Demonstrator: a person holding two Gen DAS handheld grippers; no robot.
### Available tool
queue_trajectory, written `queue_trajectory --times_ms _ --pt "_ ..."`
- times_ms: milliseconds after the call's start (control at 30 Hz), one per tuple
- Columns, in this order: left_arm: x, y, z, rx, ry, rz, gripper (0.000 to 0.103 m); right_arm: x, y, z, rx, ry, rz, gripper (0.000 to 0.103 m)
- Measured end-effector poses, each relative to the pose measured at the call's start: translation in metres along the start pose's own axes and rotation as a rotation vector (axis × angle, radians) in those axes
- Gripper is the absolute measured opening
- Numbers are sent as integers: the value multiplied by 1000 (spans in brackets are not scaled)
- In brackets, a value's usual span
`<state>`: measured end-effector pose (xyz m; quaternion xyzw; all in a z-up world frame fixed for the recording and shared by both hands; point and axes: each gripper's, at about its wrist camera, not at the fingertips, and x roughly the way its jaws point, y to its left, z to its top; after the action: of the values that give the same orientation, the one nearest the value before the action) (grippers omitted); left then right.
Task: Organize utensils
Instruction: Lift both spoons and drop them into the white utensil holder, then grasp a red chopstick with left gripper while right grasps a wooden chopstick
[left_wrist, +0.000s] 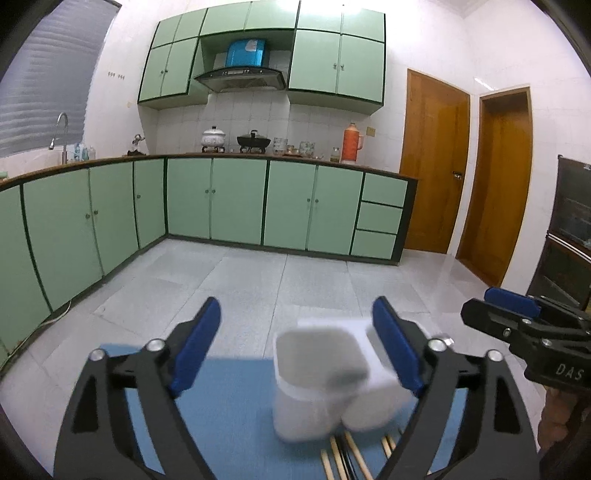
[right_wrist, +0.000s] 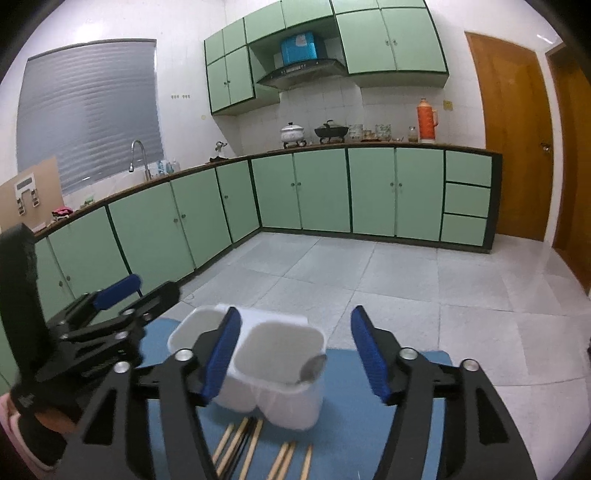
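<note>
Spoon (right_wrist: 313, 367) in white holder (right_wrist: 280, 365) shows only in right view; both jaws wide, empty.

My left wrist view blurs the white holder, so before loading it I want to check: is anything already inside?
Observer: Yes. The right wrist view shows a metal spoon leaning in the right-hand compartment of the white utensil holder, with its bowl up at the rim.
Operator: Good. I only see a few stick ends at the bottom of my frame. How are they laid out?
Observer: The wooden chopsticks lie on the blue mat in front of the holder. They form two loose groups, and there is a dark stick in the left group.
</note>
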<state>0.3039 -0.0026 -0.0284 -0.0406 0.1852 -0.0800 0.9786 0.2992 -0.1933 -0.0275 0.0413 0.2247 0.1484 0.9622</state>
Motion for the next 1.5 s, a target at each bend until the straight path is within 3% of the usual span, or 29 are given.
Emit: queue_trajectory --times_ms 67,167,367,667,800,1067,1167,1500 --pt "-21 2 -11 -15 19 8 87 -19 2 -16 0 -4 -13 72" --pt "-49 4 -29 -27 42 21 89 -45 5 -42 1 6 -23 75" --pt "-100 0 -85 -16 160 30 89 -92 6 -103 69 65 -53 75" --pt "-135 2 -163 -2 341 55 89 -129 5 -179 107 186 -117 74" --pt "-142 5 -179 -19 390 53 89 -132 9 -200 110 231 -108 68" --pt "-146 -5 -194 22 447 59 89 -125 21 -216 78 303 -98 40" --pt "-141 -10 -199 30 493 61 79 -120 23 -220 69 342 -89 31" --pt "-136 -16 -202 26 533 51 78 -109 26 -224 46 403 -86 21"
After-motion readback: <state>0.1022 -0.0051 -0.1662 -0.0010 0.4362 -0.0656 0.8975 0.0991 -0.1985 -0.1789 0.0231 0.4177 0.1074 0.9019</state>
